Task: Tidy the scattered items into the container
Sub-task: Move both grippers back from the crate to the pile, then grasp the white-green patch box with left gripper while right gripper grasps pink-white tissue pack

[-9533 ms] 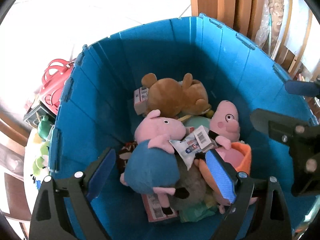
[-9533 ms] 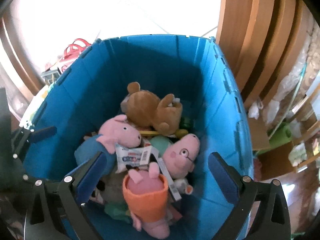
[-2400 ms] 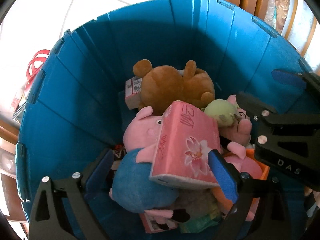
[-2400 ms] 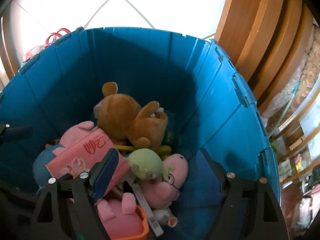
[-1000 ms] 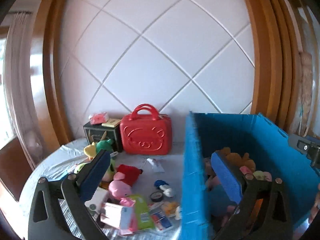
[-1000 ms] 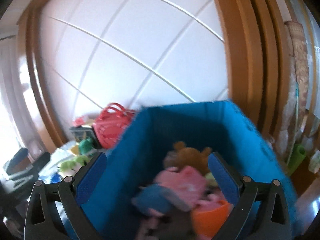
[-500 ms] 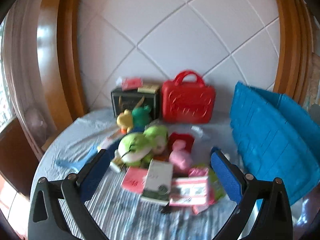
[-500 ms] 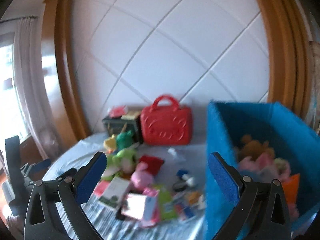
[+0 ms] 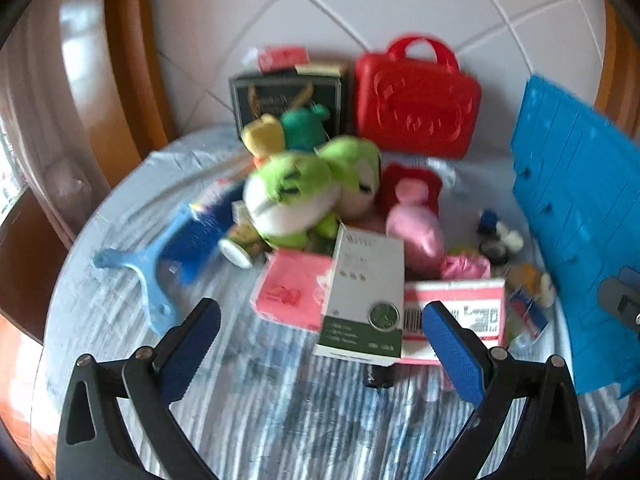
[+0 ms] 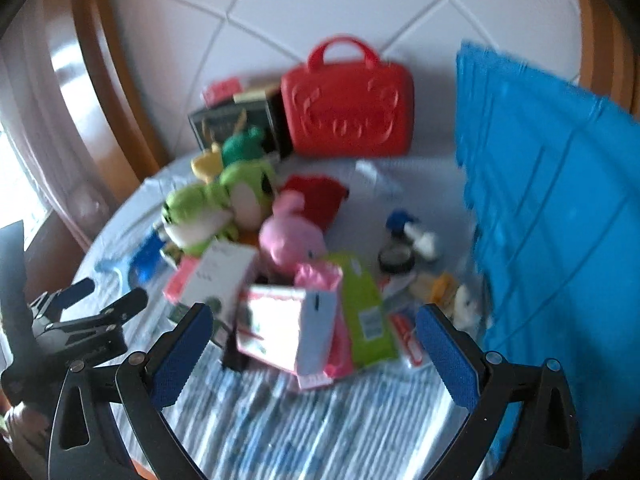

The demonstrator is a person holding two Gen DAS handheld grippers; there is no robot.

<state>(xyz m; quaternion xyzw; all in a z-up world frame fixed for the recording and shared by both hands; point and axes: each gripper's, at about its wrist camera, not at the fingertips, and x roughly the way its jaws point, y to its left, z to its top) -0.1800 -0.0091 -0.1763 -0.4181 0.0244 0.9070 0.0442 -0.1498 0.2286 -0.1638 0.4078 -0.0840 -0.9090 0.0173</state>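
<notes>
The left gripper (image 9: 320, 344) and the right gripper (image 10: 308, 346) both hang spread wide and empty above the striped tablecloth (image 9: 280, 412). Just beyond the left one, at twelve o'clock, a white-and-green box (image 9: 366, 288) lies across a pink tissue pack (image 9: 292, 286), with a green frog plush (image 9: 296, 196) behind. The blue container (image 9: 580, 208) stands at three o'clock. The box looks light and stiff, probably best pinched across its narrow sides; the plush would squash, so its body offers the surest hold.
</notes>
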